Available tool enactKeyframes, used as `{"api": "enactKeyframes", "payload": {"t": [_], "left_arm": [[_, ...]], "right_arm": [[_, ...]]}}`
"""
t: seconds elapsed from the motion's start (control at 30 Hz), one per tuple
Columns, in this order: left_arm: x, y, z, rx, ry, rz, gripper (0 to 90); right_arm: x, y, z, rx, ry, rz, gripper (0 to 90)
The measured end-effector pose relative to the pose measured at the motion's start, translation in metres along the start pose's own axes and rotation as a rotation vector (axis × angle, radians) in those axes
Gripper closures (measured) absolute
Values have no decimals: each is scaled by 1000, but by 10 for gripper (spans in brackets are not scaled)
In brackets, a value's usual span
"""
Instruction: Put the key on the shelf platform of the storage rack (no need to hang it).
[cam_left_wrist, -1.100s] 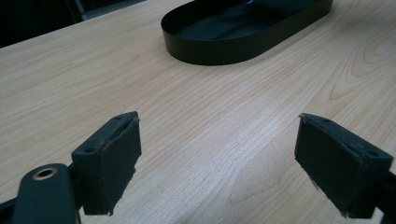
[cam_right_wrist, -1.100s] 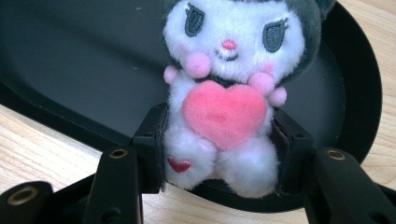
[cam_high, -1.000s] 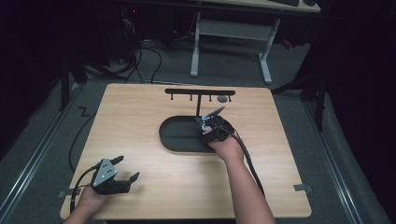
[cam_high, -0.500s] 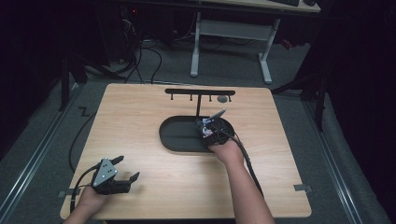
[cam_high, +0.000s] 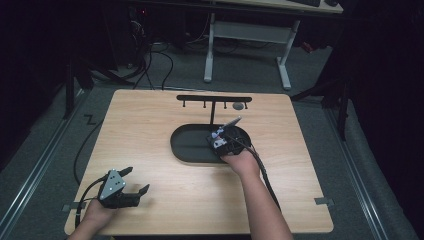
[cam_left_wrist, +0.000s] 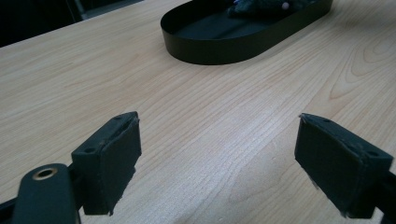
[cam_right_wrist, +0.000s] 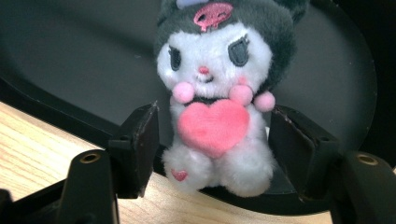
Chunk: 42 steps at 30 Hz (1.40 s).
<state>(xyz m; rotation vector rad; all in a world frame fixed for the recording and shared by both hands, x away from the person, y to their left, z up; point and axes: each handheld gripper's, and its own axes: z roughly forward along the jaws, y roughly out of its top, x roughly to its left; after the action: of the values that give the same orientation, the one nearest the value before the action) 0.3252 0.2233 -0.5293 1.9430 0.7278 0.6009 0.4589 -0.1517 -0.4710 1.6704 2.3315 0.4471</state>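
Light wooden table (cam_high: 165, 125), black oval metal tray (cam_high: 187, 145), right gripper (cam_right_wrist: 212, 140) jaws flanking white-and-grey plush toy with pink heart (cam_right_wrist: 217, 93), contact unclear, left gripper (cam_left_wrist: 219, 154) jaws wide apart, empty, no legible writing.

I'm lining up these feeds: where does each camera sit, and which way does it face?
High view: above the person's side, looking down on the wooden table; forearms, both grippers.
Left gripper view: rides the left gripper, facing the black oval tray; open jaws.
Right gripper view: rides the right gripper, jaws flanking a plush toy.
All share the tray.
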Motion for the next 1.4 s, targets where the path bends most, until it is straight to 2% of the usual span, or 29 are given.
{"api": "enactKeyframes", "payload": {"t": [0.13,0.5,0.57,0.63,0.7,0.83,1.07,1.17,1.33,1.4], "left_arm": [[0,0,0,3,-1,1,155],[0,0,1,8,0,2,155],[0,0,1,8,0,3,155],[0,0,1,9,1,2,155],[0,1,1,9,0,2,155],[0,1,1,11,0,3,155],[0,1,2,16,-1,4,155],[0,1,2,19,-1,6,155],[0,1,2,22,-5,6,155],[0,1,2,23,-8,6,154]], "right_arm": [[2,0,-4,-21,5,0,308],[3,-9,-16,-74,-3,-66,270],[4,-11,-17,-81,-2,-66,266],[5,-15,-20,-98,-4,-106,263],[5,-17,-21,-101,-4,-119,262],[6,-25,-24,-123,24,-110,243],[7,-40,-24,-157,17,-95,199],[7,-52,-23,-177,35,-94,162],[8,-65,-24,-213,37,-85,151],[8,-72,-25,-224,53,-73,145]]}}
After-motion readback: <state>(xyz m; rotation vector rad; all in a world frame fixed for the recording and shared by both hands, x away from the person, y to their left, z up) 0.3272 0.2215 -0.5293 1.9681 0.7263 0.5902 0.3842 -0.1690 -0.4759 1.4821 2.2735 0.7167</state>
